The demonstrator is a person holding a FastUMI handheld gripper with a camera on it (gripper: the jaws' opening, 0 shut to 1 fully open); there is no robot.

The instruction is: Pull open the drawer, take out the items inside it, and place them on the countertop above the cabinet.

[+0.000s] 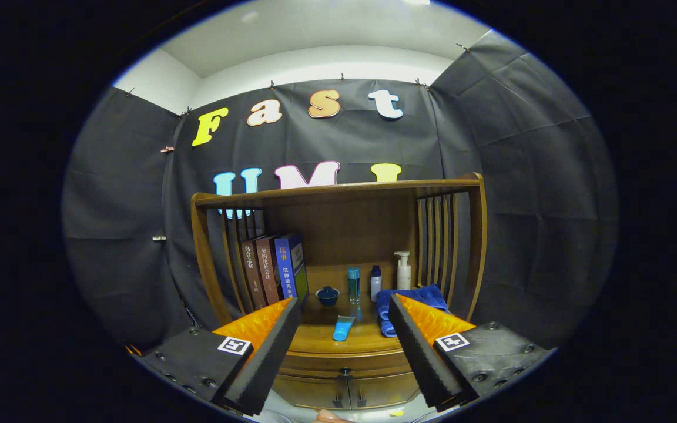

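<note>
A wooden cabinet stands ahead against the booth wall. Its drawer, with a small dark knob, sits shut just under the countertop, between my fingers and below their tips. A blue tube lies on the countertop between the fingers, and a folded blue towel rests at the right, partly hidden by the right finger. My gripper is open, held back from the cabinet with nothing between its fingers.
Several books lean at the left of the shelf space. A small dark bowl, a blue bottle, a white bottle and a pump bottle stand at the back. Two lower doors sit beneath the drawer.
</note>
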